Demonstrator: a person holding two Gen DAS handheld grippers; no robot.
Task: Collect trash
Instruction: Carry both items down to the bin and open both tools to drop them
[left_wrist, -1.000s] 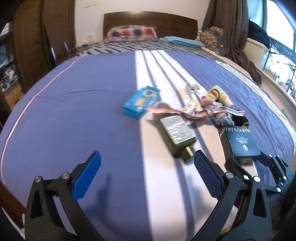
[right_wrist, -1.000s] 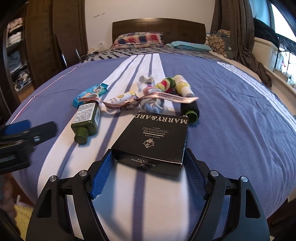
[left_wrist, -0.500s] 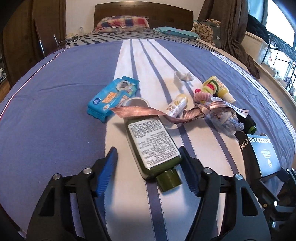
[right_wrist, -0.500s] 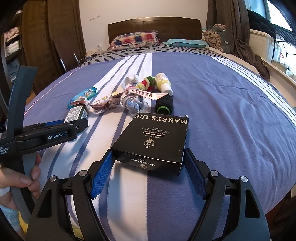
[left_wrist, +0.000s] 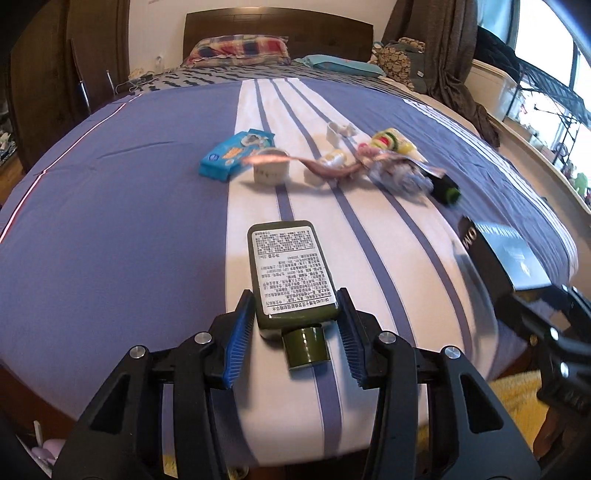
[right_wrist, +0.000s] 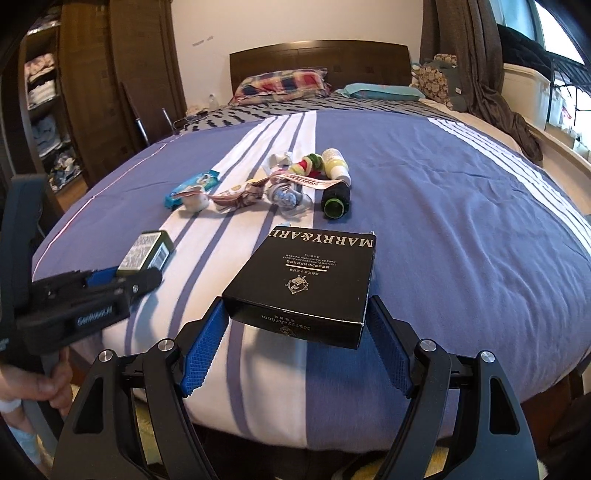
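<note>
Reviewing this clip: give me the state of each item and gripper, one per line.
Left gripper: closing around the bottle.
Green bottle: flat on bed, capped.
Right gripper: clamped on the box.
Black box: closed, lifted off bed.
Blue packet: lying flat.
White cup: upright.

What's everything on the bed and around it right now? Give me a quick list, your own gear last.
green bottle: 1, dark green with white label, near bed edge, between left gripper's pads
black box: 1, black with white print, near edge, between right gripper's pads
wipes pack: 1, blue, mid-bed
small cup: 1, white, beside wipes pack
ribbon: 1, pinkish, draped across the pile
black roll: 1, black with green rim, right of pile
yellow bottle: 1, pale yellow, behind the roll
pillow: 1, plaid, at headboard
left gripper: 1, black with blue pads, closing around the bottle
right gripper: 1, same build, around the box
</note>
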